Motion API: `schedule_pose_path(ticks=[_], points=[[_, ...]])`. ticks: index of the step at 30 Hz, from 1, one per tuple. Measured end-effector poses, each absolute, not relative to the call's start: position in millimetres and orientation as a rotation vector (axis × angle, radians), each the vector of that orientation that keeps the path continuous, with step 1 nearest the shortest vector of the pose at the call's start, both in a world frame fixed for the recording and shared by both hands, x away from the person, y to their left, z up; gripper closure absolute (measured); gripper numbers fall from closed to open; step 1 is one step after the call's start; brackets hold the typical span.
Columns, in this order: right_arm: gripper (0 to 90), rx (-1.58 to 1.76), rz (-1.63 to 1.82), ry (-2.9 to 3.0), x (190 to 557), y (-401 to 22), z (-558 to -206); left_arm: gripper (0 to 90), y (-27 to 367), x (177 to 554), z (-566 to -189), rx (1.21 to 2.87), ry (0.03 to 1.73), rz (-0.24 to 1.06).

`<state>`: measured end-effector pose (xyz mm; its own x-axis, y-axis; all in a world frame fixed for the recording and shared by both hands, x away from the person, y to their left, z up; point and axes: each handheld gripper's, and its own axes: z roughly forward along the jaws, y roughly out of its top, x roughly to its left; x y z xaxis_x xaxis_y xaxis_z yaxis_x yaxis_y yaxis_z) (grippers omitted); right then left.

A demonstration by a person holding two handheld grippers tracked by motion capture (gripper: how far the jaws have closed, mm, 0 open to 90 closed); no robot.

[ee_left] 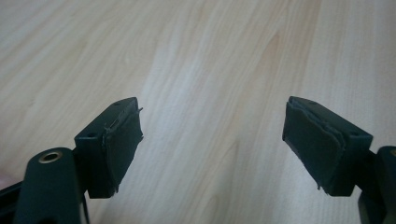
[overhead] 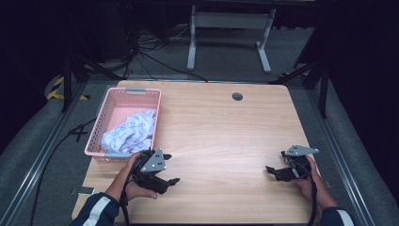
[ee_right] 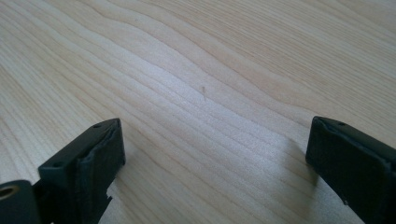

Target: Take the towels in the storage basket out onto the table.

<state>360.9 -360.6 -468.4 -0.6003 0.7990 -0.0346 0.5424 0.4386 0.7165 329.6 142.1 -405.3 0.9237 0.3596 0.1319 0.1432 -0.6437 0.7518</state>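
Cloth (overhead: 129,132): bunched white fabric with a blue print, lying in the pink basket (overhead: 104,110) at the counter (overhead: 226,141)'s left edge — long axis running toward the basket's far end.
Left gripper (overhead: 168,168): just in front of the basket's near corner, apart from the cloth — jaws wide, nothing between them.
Right gripper (overhead: 275,163): well apart at the right, jaws wide over bare wood.

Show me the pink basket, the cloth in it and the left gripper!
pink basket (overhead: 103,109): high view, on its left wall.
cloth (overhead: 129,131): high view, on the crumpled middle.
left gripper (overhead: 172,168): high view, midway between its open fingertips.
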Motion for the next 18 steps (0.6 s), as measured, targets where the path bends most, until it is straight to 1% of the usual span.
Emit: schedule_pose_path(ticks=[6,12,18], points=[[4.9,1.14,0.96,2.326,361,-361,-468,18.7,156,330,-392,2.226,0.372,0.388],[4.9,1.138,0.959,2.328,361,-361,-468,18.7,171,331,-382,2.212,0.409,0.457],[5.0,1.136,0.958,2.328,361,-361,-468,19.0,181,333,-379,2.221,0.448,0.511]])
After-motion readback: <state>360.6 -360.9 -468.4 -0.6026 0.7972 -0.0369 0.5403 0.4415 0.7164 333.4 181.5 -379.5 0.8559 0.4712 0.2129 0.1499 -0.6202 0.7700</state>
